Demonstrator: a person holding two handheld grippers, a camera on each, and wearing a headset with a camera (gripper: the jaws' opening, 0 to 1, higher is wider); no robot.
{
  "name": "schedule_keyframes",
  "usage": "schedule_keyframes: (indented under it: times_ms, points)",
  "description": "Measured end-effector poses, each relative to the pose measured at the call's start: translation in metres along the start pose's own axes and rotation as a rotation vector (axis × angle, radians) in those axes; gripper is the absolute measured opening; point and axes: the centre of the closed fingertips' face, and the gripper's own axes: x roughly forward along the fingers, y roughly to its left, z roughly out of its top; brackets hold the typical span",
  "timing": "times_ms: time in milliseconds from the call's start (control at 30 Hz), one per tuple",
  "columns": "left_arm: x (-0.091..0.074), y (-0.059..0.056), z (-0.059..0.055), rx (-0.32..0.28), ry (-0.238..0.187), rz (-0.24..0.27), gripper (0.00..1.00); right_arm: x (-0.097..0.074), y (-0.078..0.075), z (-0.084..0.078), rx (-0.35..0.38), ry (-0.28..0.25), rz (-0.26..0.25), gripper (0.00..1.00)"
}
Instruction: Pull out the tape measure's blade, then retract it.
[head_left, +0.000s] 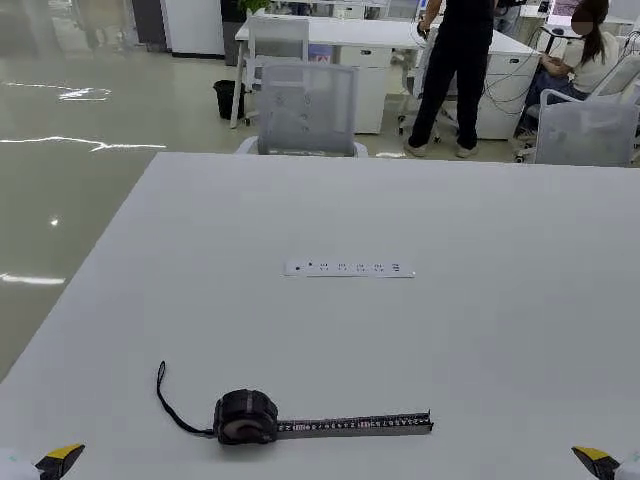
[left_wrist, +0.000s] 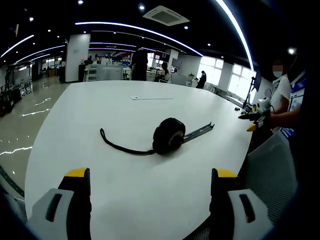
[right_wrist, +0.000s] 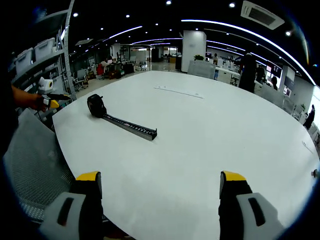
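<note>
A wide white table (head_left: 500, 350) runs forward in an open office with a glossy floor. Behind the table's far edge stands a mesh chair (head_left: 305, 110), and further back there are 2 people at white desks, 1 standing and 1 seated.

A flat power strip (head_left: 349, 268) lies near the middle of the table. The tape measure (head_left: 245, 416) lies near the table's front edge, left of centre in the head view. Its black case rests on the surface. The blade (head_left: 355, 425) is pulled out and lies flat on the table, running to the right from the case. A black strap (head_left: 170, 400) curls away from the other side of the case, up and to the left.

The left gripper (left_wrist: 151, 173) is held back from the table's edge, its 2 yellow-tipped jaws spread wide with nothing between them. In its view the case and strap lie well ahead.

The right gripper (right_wrist: 160, 176) is likewise spread wide and holds nothing. It faces the table from the other side, and the blade's free end is the nearest part of the tape measure in its view.

Neither gripper touches the tape measure. Both are well apart from it and from each other.
</note>
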Motion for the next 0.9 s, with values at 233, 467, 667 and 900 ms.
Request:
schedule_keyframes:
  times_ms: [233, 467, 667, 900]
  points:
    - [-0.003, -0.004, 0.000, -0.005, 0.007, 0.004, 0.99, 0.000, 0.001, 0.001, 0.003, 0.000, 0.002, 1.00]
    - [-0.002, -0.005, -0.002, -0.018, 0.019, 0.010, 0.99, 0.001, 0.001, 0.000, 0.005, 0.001, 0.001, 1.00]
    - [0.001, -0.004, 0.001, -0.014, 0.020, 0.055, 0.99, 0.001, 0.001, 0.005, -0.047, -0.039, 0.005, 1.00]
    - [0.012, -0.007, 0.009, -0.036, 0.005, 0.055, 0.99, 0.005, 0.003, 0.005, -0.054, -0.030, 0.019, 1.00]
